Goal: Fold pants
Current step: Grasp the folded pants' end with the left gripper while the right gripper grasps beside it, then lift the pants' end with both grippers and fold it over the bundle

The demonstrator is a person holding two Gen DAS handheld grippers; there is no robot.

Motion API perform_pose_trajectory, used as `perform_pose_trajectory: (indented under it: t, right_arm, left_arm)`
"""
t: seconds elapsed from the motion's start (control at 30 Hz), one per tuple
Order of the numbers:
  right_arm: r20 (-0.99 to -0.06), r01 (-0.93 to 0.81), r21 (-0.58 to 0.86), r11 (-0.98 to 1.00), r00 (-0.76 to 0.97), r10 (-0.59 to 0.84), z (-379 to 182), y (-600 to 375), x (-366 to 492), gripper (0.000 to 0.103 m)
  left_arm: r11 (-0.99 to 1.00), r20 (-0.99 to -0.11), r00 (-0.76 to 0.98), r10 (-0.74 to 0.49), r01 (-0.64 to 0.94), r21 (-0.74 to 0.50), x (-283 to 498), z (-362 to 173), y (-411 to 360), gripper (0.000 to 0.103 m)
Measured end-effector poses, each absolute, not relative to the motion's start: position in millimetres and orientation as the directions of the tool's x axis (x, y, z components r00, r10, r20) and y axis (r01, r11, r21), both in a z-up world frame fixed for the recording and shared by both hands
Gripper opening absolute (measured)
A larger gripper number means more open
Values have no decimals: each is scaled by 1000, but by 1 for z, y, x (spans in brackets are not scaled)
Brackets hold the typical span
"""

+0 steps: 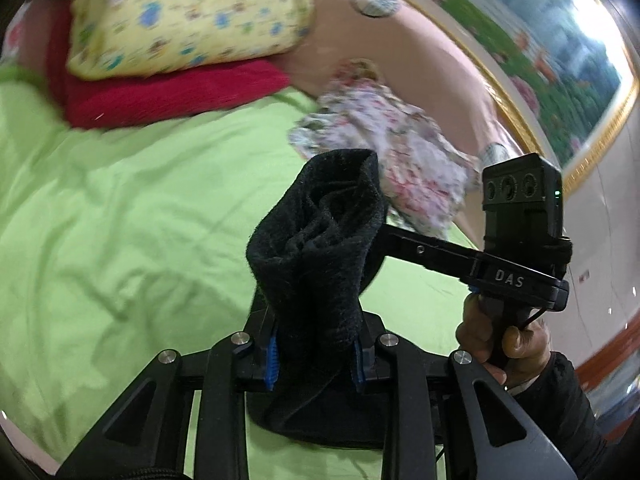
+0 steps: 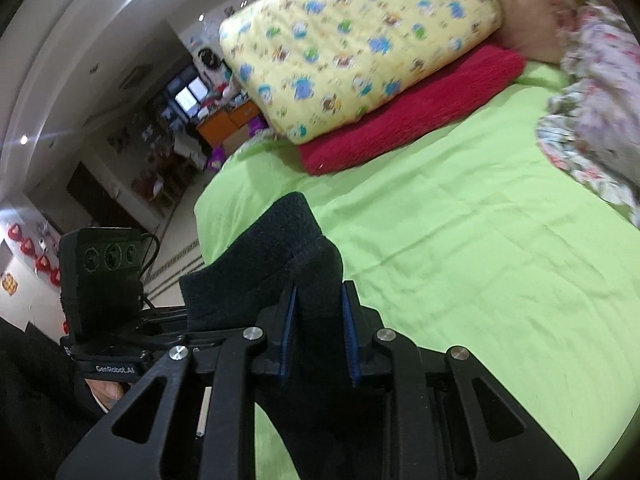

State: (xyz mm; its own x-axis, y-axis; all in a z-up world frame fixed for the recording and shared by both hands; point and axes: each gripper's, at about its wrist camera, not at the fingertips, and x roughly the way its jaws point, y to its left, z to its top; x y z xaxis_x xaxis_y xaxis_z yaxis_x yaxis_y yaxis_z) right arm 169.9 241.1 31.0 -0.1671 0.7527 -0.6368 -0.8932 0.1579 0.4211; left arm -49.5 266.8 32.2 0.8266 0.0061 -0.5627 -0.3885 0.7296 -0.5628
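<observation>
The black pants (image 1: 320, 248) are held up above a green bed sheet (image 1: 120, 216). My left gripper (image 1: 316, 356) is shut on a bunched fold of the pants, which stands up between its blue pads. My right gripper (image 2: 318, 340) is shut on another part of the black pants (image 2: 280, 260), a hemmed edge sticking up past the fingers. In the left wrist view the right gripper's body (image 1: 516, 248) and the hand holding it are close on the right. In the right wrist view the left gripper's body (image 2: 104, 280) is close on the left.
A yellow patterned pillow (image 2: 360, 40) lies on a red folded blanket (image 2: 408, 120) at the head of the green bed (image 2: 480, 260). A crumpled floral garment (image 1: 388, 152) lies near the pink headboard (image 1: 400, 52). The room floor and furniture (image 2: 192, 120) are beyond the bed edge.
</observation>
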Motion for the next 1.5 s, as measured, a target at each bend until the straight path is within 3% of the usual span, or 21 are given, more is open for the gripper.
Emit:
perform_pose_trajectory:
  t: [0.7, 1.5]
  right_arm:
    - [-525, -816, 488, 310, 10, 851, 52, 87, 177, 22]
    - [-429, -679, 599, 424, 175, 886, 7, -55, 171, 21]
  left_arm:
    - [859, -548, 821, -159, -159, -487, -2, 73, 133, 26]
    - [900, -631, 707, -320, 18, -435, 48, 56, 24, 26]
